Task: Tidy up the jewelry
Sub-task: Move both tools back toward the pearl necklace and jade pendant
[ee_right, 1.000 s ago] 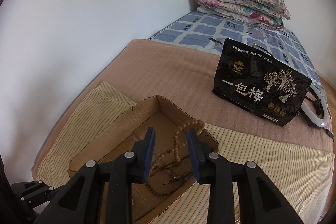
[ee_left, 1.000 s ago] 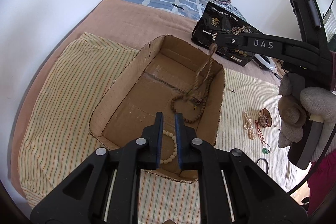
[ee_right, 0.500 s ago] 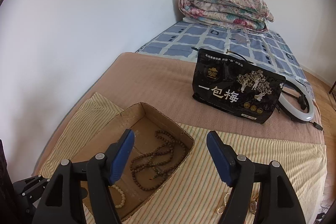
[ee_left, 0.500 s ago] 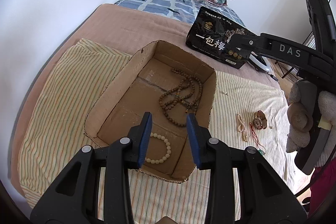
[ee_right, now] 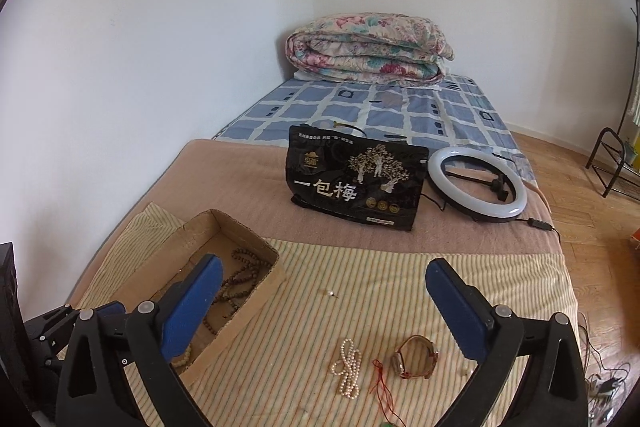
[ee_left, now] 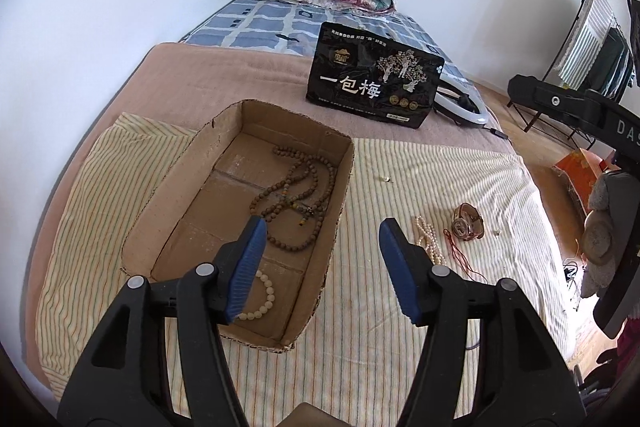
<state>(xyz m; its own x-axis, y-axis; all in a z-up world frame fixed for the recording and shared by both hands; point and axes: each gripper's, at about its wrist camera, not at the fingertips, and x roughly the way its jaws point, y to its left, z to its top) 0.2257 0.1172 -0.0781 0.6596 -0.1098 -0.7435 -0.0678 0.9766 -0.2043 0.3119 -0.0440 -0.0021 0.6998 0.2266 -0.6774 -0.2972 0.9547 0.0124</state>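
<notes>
Now both tools released, nothing between the jaws; next pick is on the striped cloth.
Left tool [ee_left: 320, 247] and right tool [ee_right: 324, 291] have both just been opening. Brown bead necklace [ee_left: 296, 195] and pale bead bracelet [ee_left: 262, 301] already lie in the cardboard box [ee_left: 160, 199]. Pearl strand [ee_right: 348, 367], watch [ee_right: 416, 357] and red cord [ee_right: 380, 387] lie right of the box on the cloth [ee_right: 400, 287]. I'd drop the right tool straight over the pearls, pinch across the bunched strands, lift clear of the box rim before crossing. Room is open right of the box; bed edge is close on that side.
</notes>
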